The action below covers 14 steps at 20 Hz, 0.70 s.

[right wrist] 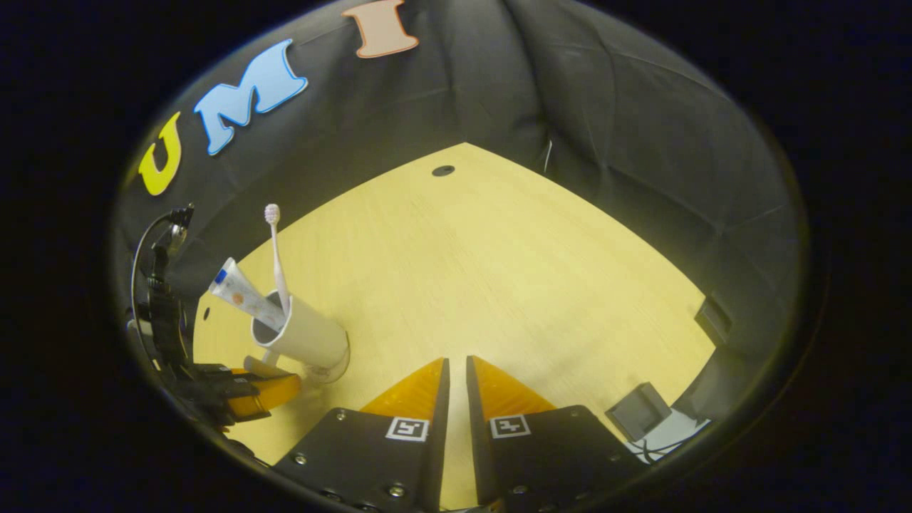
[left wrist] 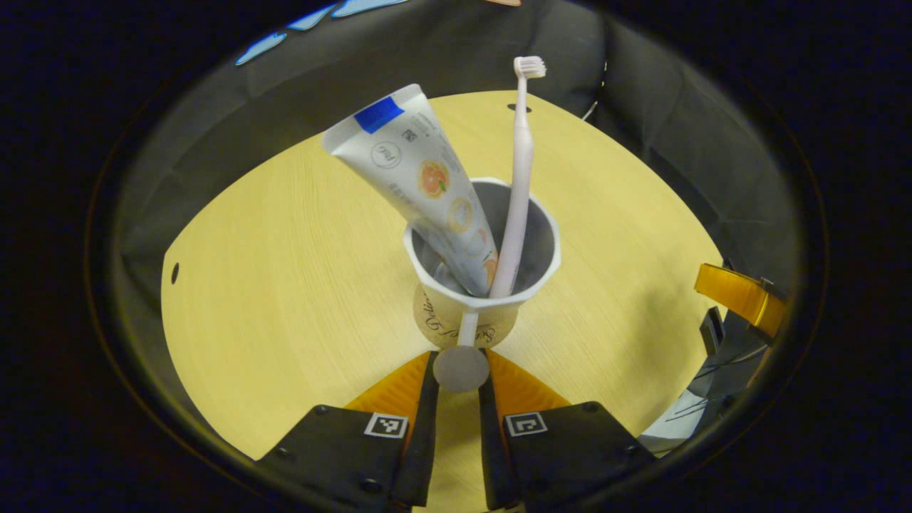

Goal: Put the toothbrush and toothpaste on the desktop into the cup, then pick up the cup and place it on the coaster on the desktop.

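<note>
A pale yellow wood-grain counter [left wrist: 285,285] stands in a booth hung with black cloth [right wrist: 641,142], which closes in on the far edges of the surface. A small dark hole [right wrist: 442,170] sits near the counter's far corner, and in the right gripper view a small grey box [right wrist: 639,410] lies at the near right edge.

The cup [left wrist: 477,285], cream outside and grey inside with a faceted rim, stands upright on the counter. In the right gripper view a thin clear disc [right wrist: 329,369] shows around its base, possibly the coaster, though I cannot tell for sure. The toothpaste tube [left wrist: 417,178] stands in the cup with its crimped flat end up, its long axis leaning up and to the left in the left gripper view. The pink toothbrush [left wrist: 519,178] stands in the cup too, nearly upright, bristle head at the top, touching the tube low down inside the cup.

The left claw [left wrist: 460,370] is at the cup's near side, its fingers [left wrist: 399,388] drawn close together with the cup's round-ended handle [left wrist: 462,367] between them; they appear to press on it from both sides. In the right gripper view this claw shows at the left, just beside the cup.

The right claw [right wrist: 454,374] hovers over bare counter, well apart from the cup, its fingers nearly together with a narrow gap and nothing between them.
</note>
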Available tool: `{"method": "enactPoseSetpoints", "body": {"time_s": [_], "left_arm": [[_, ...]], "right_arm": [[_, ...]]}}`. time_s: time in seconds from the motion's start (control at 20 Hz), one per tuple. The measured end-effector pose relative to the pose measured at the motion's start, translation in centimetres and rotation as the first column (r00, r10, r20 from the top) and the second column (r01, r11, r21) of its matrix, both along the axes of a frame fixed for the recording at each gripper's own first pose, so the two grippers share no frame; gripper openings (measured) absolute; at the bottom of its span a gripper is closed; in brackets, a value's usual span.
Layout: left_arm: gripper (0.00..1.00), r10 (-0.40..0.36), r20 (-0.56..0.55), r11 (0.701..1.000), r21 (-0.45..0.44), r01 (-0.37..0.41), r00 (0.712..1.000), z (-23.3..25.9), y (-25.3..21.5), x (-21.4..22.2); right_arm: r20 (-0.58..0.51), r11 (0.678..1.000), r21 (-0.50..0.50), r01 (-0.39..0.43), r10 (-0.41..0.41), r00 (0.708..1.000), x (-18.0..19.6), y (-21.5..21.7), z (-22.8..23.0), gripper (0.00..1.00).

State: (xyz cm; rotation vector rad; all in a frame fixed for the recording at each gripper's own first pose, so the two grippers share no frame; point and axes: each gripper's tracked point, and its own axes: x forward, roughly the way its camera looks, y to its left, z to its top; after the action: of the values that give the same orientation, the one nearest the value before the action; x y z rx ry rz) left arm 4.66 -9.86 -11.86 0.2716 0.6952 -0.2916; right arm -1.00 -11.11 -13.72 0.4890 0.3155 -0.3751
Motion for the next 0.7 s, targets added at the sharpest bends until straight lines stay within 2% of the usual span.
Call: {"method": "enactPoseSetpoints", "body": {"time_s": [0.2, 0.3, 0.45, 0.5, 0.55, 0.6, 0.65, 0.7], "left_arm": [[0.37, 0.003, 0.076, 0.999, -0.051, 0.000, 0.997, 1.4, 0.8, -1.8], [0.37, 0.032, 0.155, 0.996, -0.088, -0.018, 0.987, 3.5, 1.9, -3.1], [0.36, 0.116, 0.290, 0.984, -0.160, -0.072, 0.950, 7.7, 4.3, -4.9], [0.36, 0.148, 0.332, 0.979, -0.180, -0.091, 0.932, 9.3, 5.3, -5.5], [0.36, 0.180, 0.372, 0.973, -0.200, -0.111, 0.910, 10.8, 6.2, -5.9], [0.37, 0.237, 0.441, 0.961, -0.239, -0.141, 0.865, 13.2, 7.6, -6.4], [0.36, 0.304, 0.509, 0.940, -0.297, -0.167, 0.805, 16.4, 9.4, -7.5], [0.36, 0.335, 0.537, 0.930, -0.321, -0.180, 0.774, 17.9, 10.3, -7.8]], "right_arm": [[0.035, 0.995, -0.077, -0.057, 0.060, 0.998, 0.8, 1.8, 2.6, 0.17], [0.071, 0.989, -0.112, -0.094, 0.103, 0.992, 1.5, 3.2, 4.6, 0.17], [0.112, 0.973, -0.172, -0.154, 0.174, 0.978, 2.3, 5.6, 7.5, 0.17], [0.125, 0.966, -0.197, -0.168, 0.195, 0.973, 2.4, 6.2, 8.3, 0.19], [0.140, 0.958, -0.225, -0.177, 0.211, 0.967, 2.4, 6.8, 9.3, 0.17], [0.163, 0.946, -0.267, -0.186, 0.234, 0.958, 2.3, 7.5, 10.8, 0.17], [0.202, 0.924, -0.336, -0.181, 0.258, 0.945, 2.1, 8.4, 13.2, 0.17], [0.231, 0.910, -0.378, -0.172, 0.272, 0.934, 1.8, 8.8, 14.8, 0.17]]}}
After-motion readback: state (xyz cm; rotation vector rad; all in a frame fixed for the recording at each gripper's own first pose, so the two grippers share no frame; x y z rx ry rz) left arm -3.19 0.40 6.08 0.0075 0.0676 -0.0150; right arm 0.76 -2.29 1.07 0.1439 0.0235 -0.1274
